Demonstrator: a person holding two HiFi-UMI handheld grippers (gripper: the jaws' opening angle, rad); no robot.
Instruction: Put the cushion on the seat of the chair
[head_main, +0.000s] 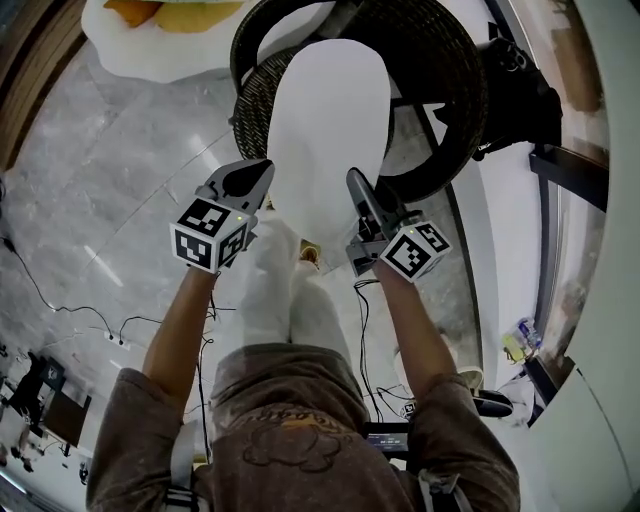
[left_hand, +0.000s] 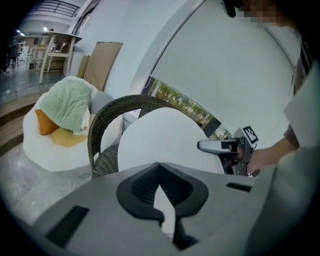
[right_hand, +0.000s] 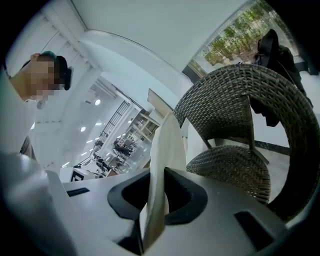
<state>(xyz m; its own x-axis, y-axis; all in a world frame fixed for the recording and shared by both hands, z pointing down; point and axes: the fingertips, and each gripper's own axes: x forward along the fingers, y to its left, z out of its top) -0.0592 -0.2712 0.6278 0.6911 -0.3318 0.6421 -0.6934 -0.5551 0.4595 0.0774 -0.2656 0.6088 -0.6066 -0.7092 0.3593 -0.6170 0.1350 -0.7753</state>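
You hold the flat white oval cushion (head_main: 330, 130) upright just before the dark woven wicker chair (head_main: 455, 70), right tongs (right_hand: 152, 215) clamped on its edge and left tongs (left_hand: 167, 215) seemingly likewise, so next bring it over the seat (right_hand: 230, 170) and lay it flat.

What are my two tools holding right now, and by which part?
The cushion: the left tool pinches its left edge and the right tool pinches its right edge.

Grey marble floor (head_main: 125, 150) w/ wicker chair (head_main: 450, 60), white lounge seat (head_main: 145, 52) & cables (head_main: 75, 307) on it
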